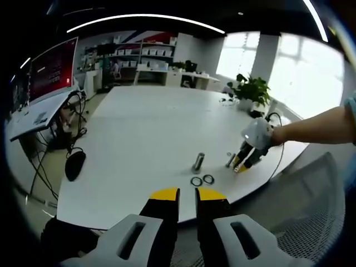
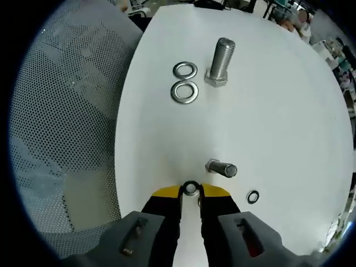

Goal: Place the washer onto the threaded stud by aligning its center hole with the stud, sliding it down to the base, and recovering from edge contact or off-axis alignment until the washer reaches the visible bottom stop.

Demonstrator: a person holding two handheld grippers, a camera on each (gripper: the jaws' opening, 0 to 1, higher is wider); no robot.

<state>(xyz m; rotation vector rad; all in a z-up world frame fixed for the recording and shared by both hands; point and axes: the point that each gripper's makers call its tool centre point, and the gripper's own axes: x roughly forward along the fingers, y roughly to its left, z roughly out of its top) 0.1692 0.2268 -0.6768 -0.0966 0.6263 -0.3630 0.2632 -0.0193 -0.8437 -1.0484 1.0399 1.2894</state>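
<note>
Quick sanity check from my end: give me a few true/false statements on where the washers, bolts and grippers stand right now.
1. The right gripper holds a washer between its fingers. True.
2. The big bolt lies on its side. False: it stands upright on its head on the table.
3. Two washers lie side by side next to the big bolt. True.
4. A washer already sits on the small bolt. False: its thread is bare; a spare small washer lies on the table beside it.
5. The left gripper grips a bolt. False: its fingers hold nothing.
</note>
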